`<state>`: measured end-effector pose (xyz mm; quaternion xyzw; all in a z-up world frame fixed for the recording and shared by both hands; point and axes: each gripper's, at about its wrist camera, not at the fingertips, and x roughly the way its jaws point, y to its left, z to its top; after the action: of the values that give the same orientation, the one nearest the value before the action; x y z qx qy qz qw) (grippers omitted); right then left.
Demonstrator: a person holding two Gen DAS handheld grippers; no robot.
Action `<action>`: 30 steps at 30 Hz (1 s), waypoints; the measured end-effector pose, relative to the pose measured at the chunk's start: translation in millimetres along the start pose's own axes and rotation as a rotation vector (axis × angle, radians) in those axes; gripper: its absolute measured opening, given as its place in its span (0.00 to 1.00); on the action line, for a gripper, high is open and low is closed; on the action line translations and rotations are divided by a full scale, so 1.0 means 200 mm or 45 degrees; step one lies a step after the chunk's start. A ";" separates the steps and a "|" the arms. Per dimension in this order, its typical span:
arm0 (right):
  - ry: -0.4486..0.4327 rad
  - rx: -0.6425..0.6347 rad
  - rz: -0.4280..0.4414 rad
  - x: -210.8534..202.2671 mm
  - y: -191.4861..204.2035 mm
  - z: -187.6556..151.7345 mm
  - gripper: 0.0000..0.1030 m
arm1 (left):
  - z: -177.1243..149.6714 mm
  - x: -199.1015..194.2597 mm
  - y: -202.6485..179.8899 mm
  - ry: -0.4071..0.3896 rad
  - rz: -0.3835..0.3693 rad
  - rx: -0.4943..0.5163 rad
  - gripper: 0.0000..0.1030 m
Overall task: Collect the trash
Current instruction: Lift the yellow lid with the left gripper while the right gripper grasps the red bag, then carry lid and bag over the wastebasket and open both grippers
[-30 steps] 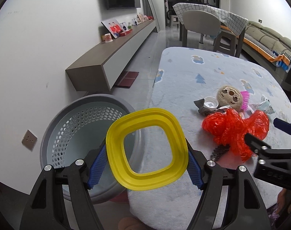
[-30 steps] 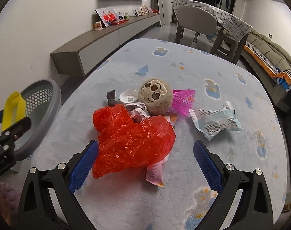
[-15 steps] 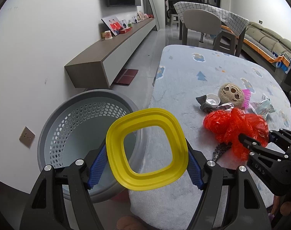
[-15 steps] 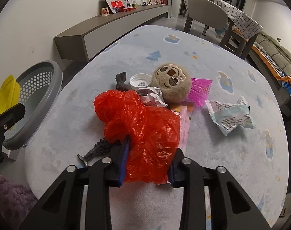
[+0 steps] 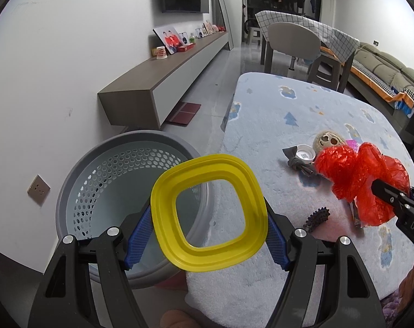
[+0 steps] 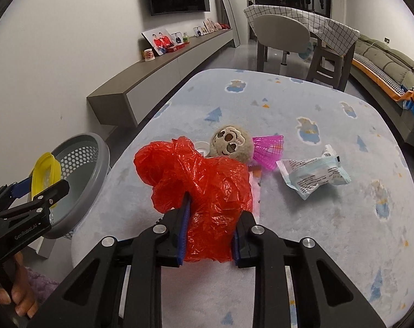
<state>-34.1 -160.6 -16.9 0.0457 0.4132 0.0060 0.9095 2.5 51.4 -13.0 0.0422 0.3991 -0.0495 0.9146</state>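
With the right tool [image 6: 208, 229] clamped on the red bag [image 6: 207, 186] and the left tool [image 5: 207, 232] gripping the yellow lid [image 5: 209, 213], next comes carrying both to the basket [image 6: 97, 161] at nine o'clock.

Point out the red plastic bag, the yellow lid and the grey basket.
red plastic bag [image 6: 207, 191]: right wrist view, crumpled middle, above the tool's pads.
yellow lid [image 5: 208, 216]: left wrist view, lower-left rim of the square ring.
grey basket [image 5: 97, 169]: left wrist view, perforated inner wall, left side.
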 end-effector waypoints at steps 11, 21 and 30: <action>-0.009 -0.014 -0.001 0.00 0.01 0.01 0.23 | 0.00 -0.01 0.01 0.002 -0.013 -0.001 0.69; -0.022 -0.033 0.014 -0.04 0.07 0.02 0.23 | 0.02 -0.05 0.07 0.003 -0.029 -0.046 0.69; -0.003 -0.082 0.157 0.01 0.32 0.11 0.23 | 0.05 -0.12 0.28 -0.001 0.059 -0.082 0.69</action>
<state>-14.0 -99.2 2.3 0.0417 0.4079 0.0752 0.9090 1.2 106.7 12.9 0.0220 0.3992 -0.0156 0.9165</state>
